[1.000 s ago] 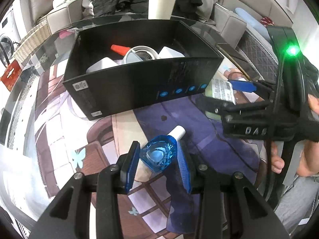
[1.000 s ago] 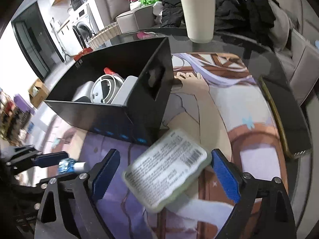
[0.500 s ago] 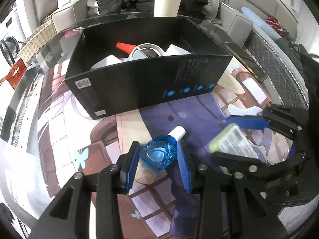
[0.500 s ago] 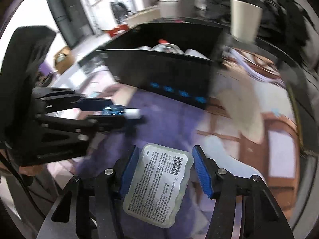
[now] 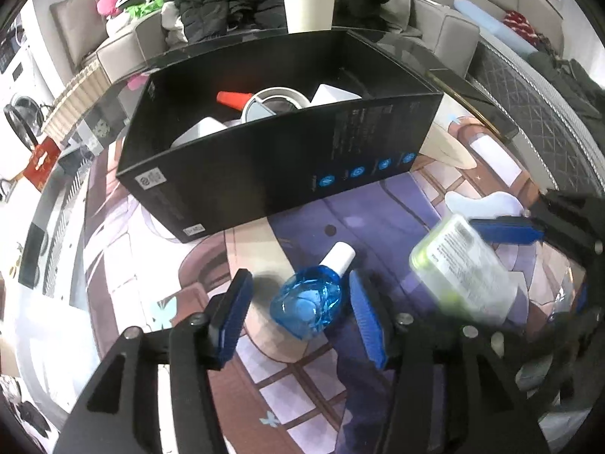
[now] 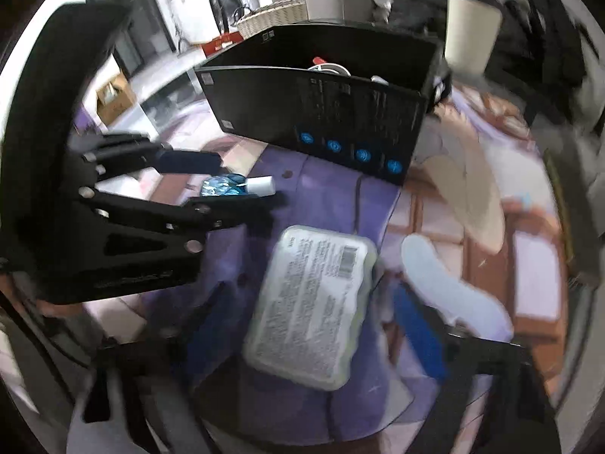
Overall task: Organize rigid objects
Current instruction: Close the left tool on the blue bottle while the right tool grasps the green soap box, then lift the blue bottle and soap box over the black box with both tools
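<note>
Our left gripper [image 5: 300, 312] has just been opening; its jaws stand clear of the blue bottle [image 5: 308, 304] lying between them on the mat [image 5: 378, 204]. We judge it smooth, hard and slippery, best pinched across its flat sides. Our right gripper [image 6: 317, 314] has just closed on the flat green case [image 6: 312, 304], before the black box [image 5: 280, 162].

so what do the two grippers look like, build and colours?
Both match: black plastic frames with triangular cut-outs and silver screw heads, two fingers each tipped with blue ribbed pads. Left gripper, right gripper. The left gripper's side plate carries faint embossed lettering in the right wrist view, unreadable. No cables or sleeves show.
</note>
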The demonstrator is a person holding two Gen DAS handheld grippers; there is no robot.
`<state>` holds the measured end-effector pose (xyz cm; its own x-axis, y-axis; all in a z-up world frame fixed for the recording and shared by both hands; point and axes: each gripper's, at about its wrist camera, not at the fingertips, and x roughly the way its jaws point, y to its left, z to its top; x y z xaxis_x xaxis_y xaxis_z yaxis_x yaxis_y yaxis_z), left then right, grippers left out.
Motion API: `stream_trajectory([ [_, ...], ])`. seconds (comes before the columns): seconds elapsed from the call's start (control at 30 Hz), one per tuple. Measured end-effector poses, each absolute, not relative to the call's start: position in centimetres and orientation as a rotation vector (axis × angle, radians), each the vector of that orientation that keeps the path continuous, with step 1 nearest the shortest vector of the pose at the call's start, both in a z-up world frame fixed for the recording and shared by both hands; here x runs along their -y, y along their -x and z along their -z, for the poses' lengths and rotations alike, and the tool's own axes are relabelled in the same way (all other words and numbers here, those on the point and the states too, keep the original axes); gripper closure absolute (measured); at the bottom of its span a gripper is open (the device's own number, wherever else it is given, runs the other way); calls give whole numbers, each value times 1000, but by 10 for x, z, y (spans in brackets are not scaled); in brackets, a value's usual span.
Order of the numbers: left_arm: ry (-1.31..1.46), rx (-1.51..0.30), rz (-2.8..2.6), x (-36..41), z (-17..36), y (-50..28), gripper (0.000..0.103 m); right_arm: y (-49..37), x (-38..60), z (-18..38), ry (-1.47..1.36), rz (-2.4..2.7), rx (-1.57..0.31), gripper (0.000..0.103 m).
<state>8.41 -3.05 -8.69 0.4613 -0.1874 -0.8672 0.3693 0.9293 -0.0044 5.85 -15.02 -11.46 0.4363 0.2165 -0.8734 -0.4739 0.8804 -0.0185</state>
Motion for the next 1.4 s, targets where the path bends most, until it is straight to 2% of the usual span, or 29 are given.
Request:
stream_trajectory([
  [0.03, -195, -1039, 347, 30, 87, -84, 51, -61, 150, 115, 289, -435, -1033, 44],
  [0.07, -190, -1042, 351, 30, 87, -84, 56, -64, 153, 115, 284, -439, -1034, 45],
  [0.1, -179, -1050, 365, 29, 87, -84, 67, -67, 155, 114, 287, -429, -1032, 45],
  [0.13, -176, -1053, 369, 30, 86, -84, 69, -69, 157, 115, 287, -426, -1028, 45],
  [0.33, -168, -1075, 387, 32, 84, -80, 69, -79, 161, 115, 209, -473, -1017, 45],
  [0.43, -172, -1068, 388, 34, 83, -79, 69, -79, 169, 108, 135, -485, -1042, 34],
  [0.8, -206, -1054, 374, 36, 86, -82, 67, -76, 169, 110, 177, -469, -1036, 34],
  [0.83, -215, -1052, 374, 37, 85, -81, 67, -75, 167, 111, 190, -477, -1035, 34],
  [0.87, -225, -1050, 379, 38, 85, -80, 71, -73, 165, 112, 216, -469, -1030, 37],
  [0.93, -240, -1051, 382, 41, 84, -79, 73, -70, 158, 112, 281, -472, -1021, 47],
  [1.2, -229, -1027, 392, 42, 78, -77, 74, -70, 161, 109, 238, -481, -1032, 47],
  [1.4, -217, -904, 396, 41, 52, -67, 74, -64, 161, 82, 191, -468, -925, 48],
])
